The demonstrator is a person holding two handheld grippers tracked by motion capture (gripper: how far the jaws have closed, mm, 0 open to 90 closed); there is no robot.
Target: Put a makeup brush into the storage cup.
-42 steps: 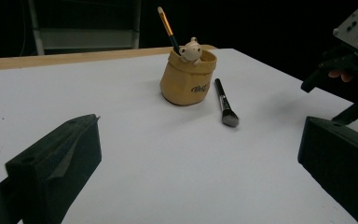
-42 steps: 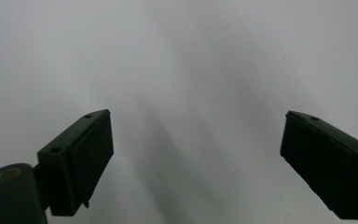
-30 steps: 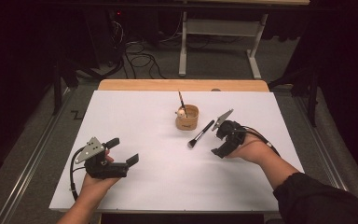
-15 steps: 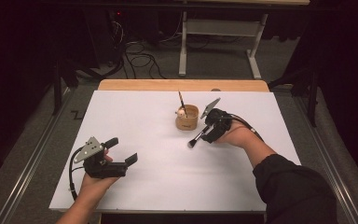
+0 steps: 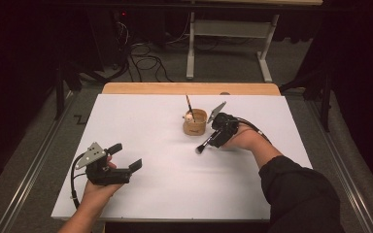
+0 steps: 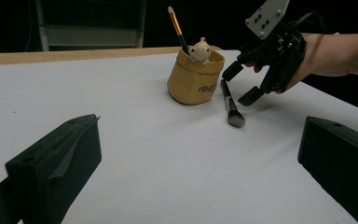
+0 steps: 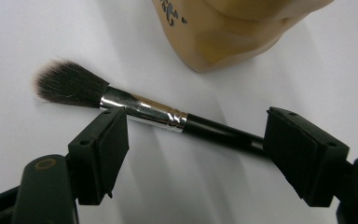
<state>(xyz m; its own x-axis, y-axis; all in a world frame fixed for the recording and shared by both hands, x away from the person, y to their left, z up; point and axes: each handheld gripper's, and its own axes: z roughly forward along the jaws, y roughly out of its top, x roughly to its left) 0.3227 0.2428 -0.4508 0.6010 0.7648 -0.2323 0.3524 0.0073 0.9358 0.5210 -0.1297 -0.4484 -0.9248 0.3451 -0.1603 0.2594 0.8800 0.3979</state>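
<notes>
Because the brush (image 7: 168, 116) lies flat on the white table (image 5: 150, 126) just beside the cup (image 5: 194, 124), the right gripper (image 7: 196, 135) hangs over it, jaws wide apart, holding nothing. Well away, the left gripper (image 5: 122, 156) waits wide open and empty.

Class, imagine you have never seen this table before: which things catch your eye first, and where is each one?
Near the far middle of the white table stands a tan cup with a thin brush upright in it. Just right of the cup, the right gripper is poised open over a black makeup brush that lies flat on the table. The left gripper, also open, is held near the front left.
</notes>
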